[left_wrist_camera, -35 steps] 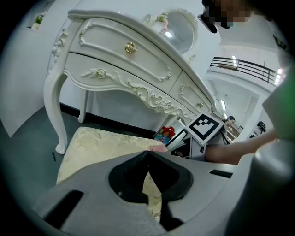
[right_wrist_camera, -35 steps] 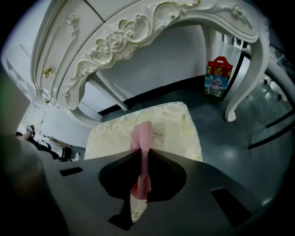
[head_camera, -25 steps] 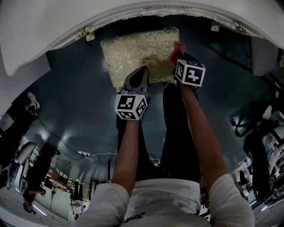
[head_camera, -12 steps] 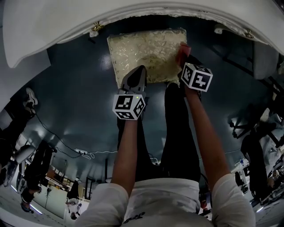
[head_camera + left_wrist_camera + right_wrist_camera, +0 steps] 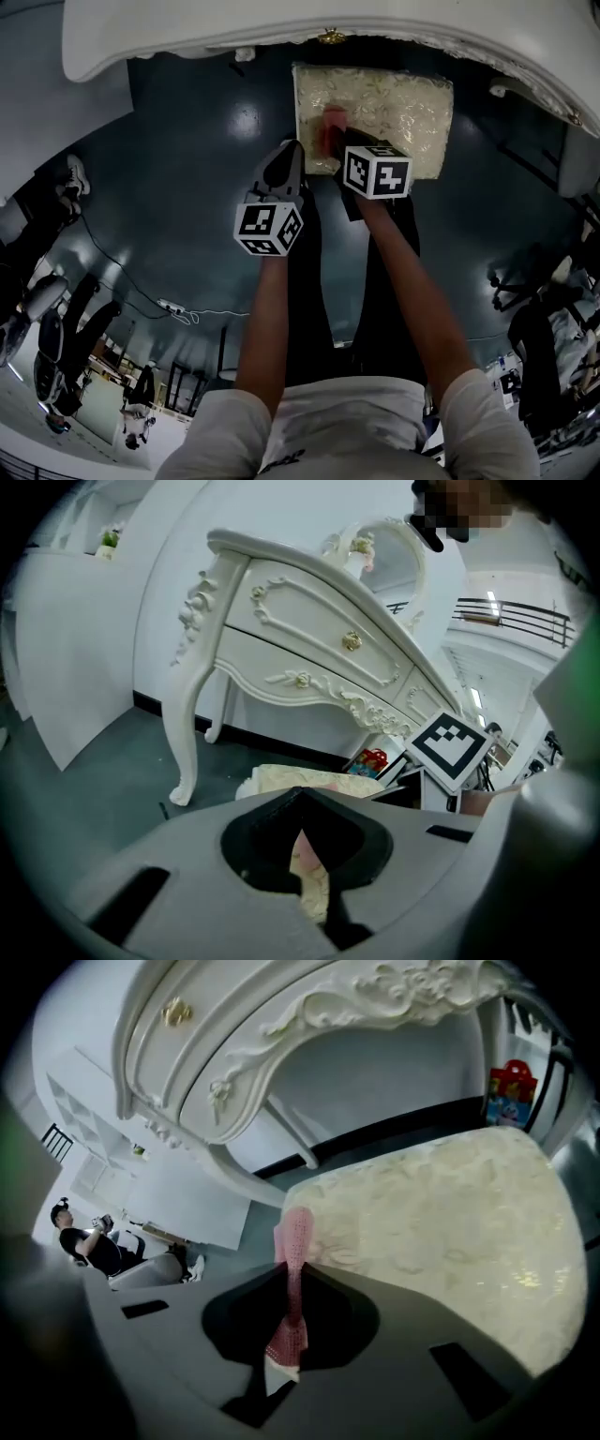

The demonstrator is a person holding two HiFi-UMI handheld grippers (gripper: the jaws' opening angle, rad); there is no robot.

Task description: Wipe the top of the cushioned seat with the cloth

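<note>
The cushioned seat (image 5: 394, 103) is a cream, gold-patterned pad on the dark floor under the white dressing table. My right gripper (image 5: 295, 1274) is shut on a pink mesh cloth (image 5: 294, 1237). The cloth presses on the seat (image 5: 450, 1213) near its left front part. From the head view the cloth (image 5: 330, 131) lies just ahead of the right gripper (image 5: 339, 148). My left gripper (image 5: 286, 157) hovers at the seat's left front corner, jaws together and holding nothing. Its own view shows the seat (image 5: 309, 780) just beyond the left gripper (image 5: 300, 799).
The white carved dressing table (image 5: 281, 23) overhangs the seat; its curved leg (image 5: 190, 714) stands left and drawers (image 5: 319, 635) above. A colourful bag (image 5: 509, 1091) sits on the floor behind the seat. A power strip and cable (image 5: 173, 307) lie at the left.
The right gripper has dragged the pink cloth from the seat's right edge across to its left front part. The left gripper now sits off the seat's left corner.
</note>
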